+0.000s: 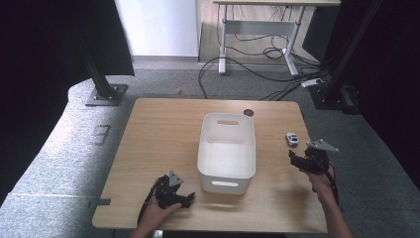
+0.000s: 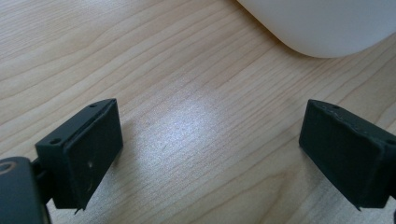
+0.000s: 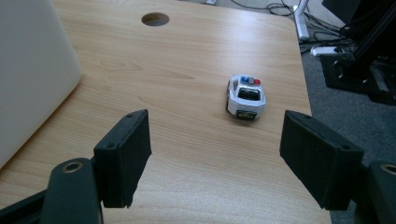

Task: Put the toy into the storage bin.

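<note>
Wooden worktop (image 1: 158, 144) across the middle of the high view, pale grain, rounded corners, a round cable hole (image 1: 248, 113) at its far edge. White bin (image 1: 227, 148) standing upright at centre, open at the top, handle slots in its near and far walls. In the left gripper view, one rounded corner of that bin (image 2: 322, 28) up at the top right.

Left gripper (image 1: 185, 198) down at the near edge, left of the bin, held low over the wood. Fingers (image 2: 91, 154) spread wide in its own view, bare worktop between them, gripping nothing. Bin just beyond its tips, not touching.

Right gripper (image 1: 293, 159) over on the right side, clear of the bin, pointing toward the far edge. Fingers (image 3: 126, 154) spread wide too, empty, wood showing between them.

And the smallest item: toy police car (image 1: 292, 139), white with a blue and red light bar on the roof, sitting on its wheels near the right edge of the worktop. In the right gripper view, car (image 3: 246, 97) just beyond the open fingers, a little right of the gap's centre, tail end toward the camera. No contact with either finger. Bin well to its left.
</note>
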The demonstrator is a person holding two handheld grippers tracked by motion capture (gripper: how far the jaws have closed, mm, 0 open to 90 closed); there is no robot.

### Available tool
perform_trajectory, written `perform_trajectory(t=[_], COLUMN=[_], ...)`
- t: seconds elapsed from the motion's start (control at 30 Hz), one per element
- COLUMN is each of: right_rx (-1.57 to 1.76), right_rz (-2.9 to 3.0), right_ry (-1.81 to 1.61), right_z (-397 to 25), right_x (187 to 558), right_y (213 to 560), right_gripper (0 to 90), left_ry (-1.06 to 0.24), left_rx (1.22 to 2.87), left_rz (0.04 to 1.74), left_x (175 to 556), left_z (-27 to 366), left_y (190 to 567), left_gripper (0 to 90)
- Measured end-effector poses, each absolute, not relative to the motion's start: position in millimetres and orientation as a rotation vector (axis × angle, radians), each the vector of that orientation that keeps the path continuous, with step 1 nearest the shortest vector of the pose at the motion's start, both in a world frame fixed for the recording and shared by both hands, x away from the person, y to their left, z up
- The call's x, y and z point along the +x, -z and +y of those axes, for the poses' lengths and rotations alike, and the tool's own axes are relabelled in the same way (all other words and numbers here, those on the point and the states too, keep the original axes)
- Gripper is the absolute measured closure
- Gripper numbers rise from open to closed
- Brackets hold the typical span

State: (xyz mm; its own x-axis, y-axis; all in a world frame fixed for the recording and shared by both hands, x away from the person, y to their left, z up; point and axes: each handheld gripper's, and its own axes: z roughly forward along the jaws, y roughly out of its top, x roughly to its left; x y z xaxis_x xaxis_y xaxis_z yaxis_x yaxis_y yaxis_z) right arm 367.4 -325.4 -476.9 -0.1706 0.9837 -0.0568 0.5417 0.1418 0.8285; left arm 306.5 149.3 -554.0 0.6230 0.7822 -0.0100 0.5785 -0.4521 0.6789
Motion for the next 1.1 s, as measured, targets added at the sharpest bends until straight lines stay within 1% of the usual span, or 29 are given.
perform_trajectory(t=[0.3,0.53,0.73,1.1], right_rx=[1.502,1.552,1.555,1.565], right_rz=[1.815,1.786,1.752,1.795], right_ry=[-0.872,-0.877,-0.855,-0.784], right_z=[-322,-321,-321,-323], right_x=[383,396,404,424], right_y=[472,469,466,473], right_gripper=[22.2,23.9,27.7,27.4], left_ry=[-0.402,-0.402,-0.401,-0.401], left_rx=[2.192,2.193,2.193,2.195], left_rz=[1.06,1.06,1.06,1.06], left_x=[307,307,307,307], left_z=[149,149,149,149], left_y=[554,554,554,554], left_gripper=[6.1,6.0,6.0,6.0])
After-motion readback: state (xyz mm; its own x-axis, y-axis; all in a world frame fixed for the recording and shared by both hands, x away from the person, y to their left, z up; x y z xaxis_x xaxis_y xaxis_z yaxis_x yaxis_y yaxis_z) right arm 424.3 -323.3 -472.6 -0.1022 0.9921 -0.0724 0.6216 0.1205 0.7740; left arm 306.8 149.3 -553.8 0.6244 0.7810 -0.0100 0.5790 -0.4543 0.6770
